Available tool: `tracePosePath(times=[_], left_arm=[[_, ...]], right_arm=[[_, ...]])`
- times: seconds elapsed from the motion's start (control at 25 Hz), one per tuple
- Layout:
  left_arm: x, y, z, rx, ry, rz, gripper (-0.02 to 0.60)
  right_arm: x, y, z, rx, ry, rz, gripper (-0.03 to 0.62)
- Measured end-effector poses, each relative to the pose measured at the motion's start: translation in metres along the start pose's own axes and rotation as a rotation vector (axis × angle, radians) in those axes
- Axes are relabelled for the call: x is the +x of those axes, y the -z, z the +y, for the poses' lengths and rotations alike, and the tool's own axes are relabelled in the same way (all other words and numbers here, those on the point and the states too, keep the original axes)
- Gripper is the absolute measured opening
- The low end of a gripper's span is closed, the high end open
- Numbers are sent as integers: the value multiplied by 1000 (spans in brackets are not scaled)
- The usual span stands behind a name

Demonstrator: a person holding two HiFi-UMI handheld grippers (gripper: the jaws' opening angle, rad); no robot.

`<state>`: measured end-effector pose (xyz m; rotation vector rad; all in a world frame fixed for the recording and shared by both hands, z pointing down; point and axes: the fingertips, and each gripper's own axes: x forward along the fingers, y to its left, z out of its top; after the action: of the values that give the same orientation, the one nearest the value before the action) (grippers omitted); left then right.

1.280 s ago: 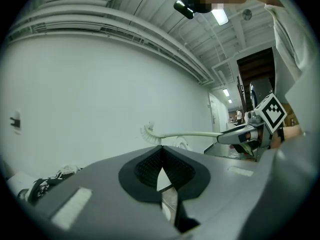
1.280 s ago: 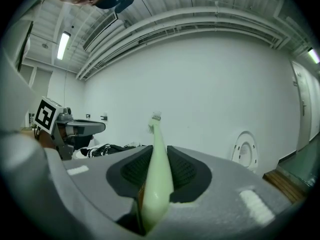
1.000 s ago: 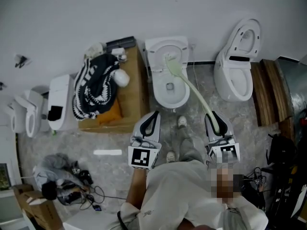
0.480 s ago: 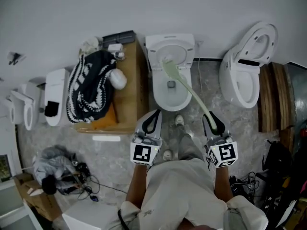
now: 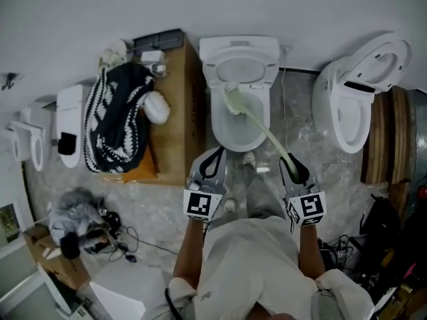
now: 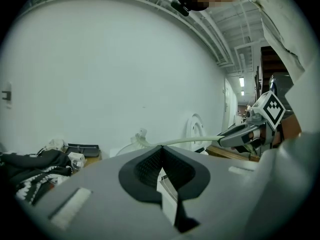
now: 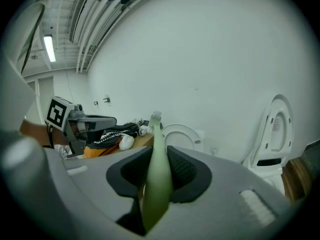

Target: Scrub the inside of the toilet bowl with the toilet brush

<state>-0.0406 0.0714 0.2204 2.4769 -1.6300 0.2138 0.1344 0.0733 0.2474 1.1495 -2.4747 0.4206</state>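
A white toilet (image 5: 267, 79) stands open at the middle of the head view. Inside its bowl rests the head of the pale green toilet brush (image 5: 235, 101), towards the back left of the bowl. Its long handle slants down to my right gripper (image 5: 294, 168), which is shut on the handle's end. From the right gripper view, the handle (image 7: 158, 169) runs out between the jaws to the brush head (image 7: 155, 117). My left gripper (image 5: 213, 159) hangs shut and empty in front of the toilet, left of the handle. The left gripper view shows the brush (image 6: 186, 141) crossing above the jaws.
A wooden box (image 5: 179, 112) with a black-and-white garment (image 5: 120, 122) stands just left of the toilet. A second toilet (image 5: 357, 102) with raised lid is at the right, beside wooden planks (image 5: 387, 135). White fixtures (image 5: 67, 129) line the left wall. Cables and bags (image 5: 83, 232) lie lower left.
The head camera has shifted, so the toilet sits higher and more central. The brush head has slid a little within the bowl. Both grippers have stayed nearly in place.
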Motion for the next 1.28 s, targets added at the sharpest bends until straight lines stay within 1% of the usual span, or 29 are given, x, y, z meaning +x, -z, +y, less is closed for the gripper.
tracePosePath(times=[0.16, 0.28, 0.52, 0.76, 0.96, 1.28], left_arm=[[25, 28, 14, -24, -31, 53, 19], [43, 48, 24, -45, -50, 87, 20], [73, 92, 37, -82, -53, 164, 20], [102, 131, 43, -104, -52, 218, 20], [119, 161, 44, -119, -45, 257, 20], [131, 213, 43, -147, -35, 314, 19]], right_arm=[[32, 23, -18, 37, -25, 59, 92], [56, 37, -26, 34, -49, 103, 92], [91, 57, -39, 42, -85, 161, 92], [120, 93, -58, 64, -98, 226, 92], [144, 123, -71, 84, -90, 270, 92], [177, 166, -81, 93, -86, 321, 92]])
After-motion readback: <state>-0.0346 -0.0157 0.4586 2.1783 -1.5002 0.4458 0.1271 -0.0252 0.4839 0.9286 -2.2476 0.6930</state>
